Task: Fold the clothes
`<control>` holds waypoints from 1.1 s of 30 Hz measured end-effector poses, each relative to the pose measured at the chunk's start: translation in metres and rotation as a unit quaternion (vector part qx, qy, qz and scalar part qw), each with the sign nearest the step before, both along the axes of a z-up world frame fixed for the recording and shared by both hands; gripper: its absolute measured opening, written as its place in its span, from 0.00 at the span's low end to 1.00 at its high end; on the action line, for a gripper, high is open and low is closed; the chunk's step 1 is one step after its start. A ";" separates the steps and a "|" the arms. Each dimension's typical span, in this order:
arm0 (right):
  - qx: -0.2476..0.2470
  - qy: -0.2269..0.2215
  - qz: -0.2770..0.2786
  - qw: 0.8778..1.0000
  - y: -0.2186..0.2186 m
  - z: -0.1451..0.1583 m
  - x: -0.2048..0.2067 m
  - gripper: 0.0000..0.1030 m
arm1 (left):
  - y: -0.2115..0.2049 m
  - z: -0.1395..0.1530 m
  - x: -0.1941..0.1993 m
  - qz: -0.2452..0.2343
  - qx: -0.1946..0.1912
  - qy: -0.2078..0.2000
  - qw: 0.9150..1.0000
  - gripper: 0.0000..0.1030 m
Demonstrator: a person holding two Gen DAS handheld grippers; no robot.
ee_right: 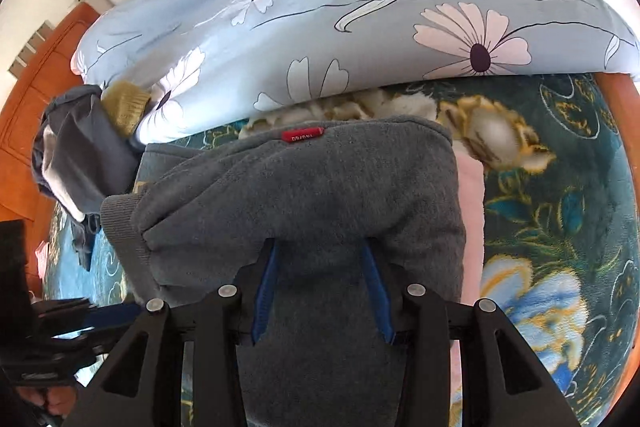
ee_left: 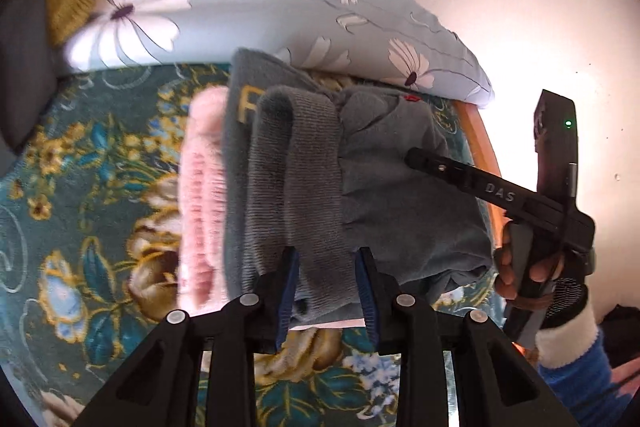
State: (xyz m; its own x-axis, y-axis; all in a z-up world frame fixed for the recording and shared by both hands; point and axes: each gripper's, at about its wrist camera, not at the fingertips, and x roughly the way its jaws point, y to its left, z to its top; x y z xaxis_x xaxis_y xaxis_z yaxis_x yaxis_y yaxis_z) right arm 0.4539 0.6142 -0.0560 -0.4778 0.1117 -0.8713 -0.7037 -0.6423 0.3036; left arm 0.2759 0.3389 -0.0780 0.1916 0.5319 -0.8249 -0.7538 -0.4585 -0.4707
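A folded grey sweatshirt with ribbed cuffs and a small red tag lies on a pink garment on the bed. My left gripper is shut on the sweatshirt's ribbed edge, and the thick fabric fills the gap between its blue pads. My right gripper is shut on the same sweatshirt from the other side, its fingertips buried under the cloth. In the left wrist view the right gripper pokes into the sweatshirt's right side, held by a hand.
A teal floral blanket covers the bed. A bulky light-blue daisy duvet lies behind the sweatshirt. A mustard knit piece and a heap of dark blue-grey clothes sit at the left. An orange wooden bed edge and a white wall are at the right.
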 end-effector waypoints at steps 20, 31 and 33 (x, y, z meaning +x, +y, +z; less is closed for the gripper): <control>0.053 -0.028 0.033 0.998 -0.155 -0.003 0.025 0.47 | -0.079 -0.040 0.047 0.095 -0.015 0.047 0.994 1.00; 0.040 -0.066 0.023 0.997 -0.175 -0.030 0.010 0.61 | -0.099 -0.027 0.042 0.124 -0.010 0.082 0.989 1.00; 0.034 -0.070 0.015 0.997 -0.176 -0.033 0.008 0.61 | -0.101 -0.029 0.043 0.125 -0.013 0.082 0.989 1.00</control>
State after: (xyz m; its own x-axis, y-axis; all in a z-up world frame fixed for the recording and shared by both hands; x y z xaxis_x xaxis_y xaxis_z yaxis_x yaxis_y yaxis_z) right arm 0.4623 0.4386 -0.0892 -0.3565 0.1609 -0.9203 -0.7164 -0.6795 0.1587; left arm 0.3188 0.2382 -0.1068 -0.0800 0.5233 -0.8484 -0.6808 -0.6504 -0.3369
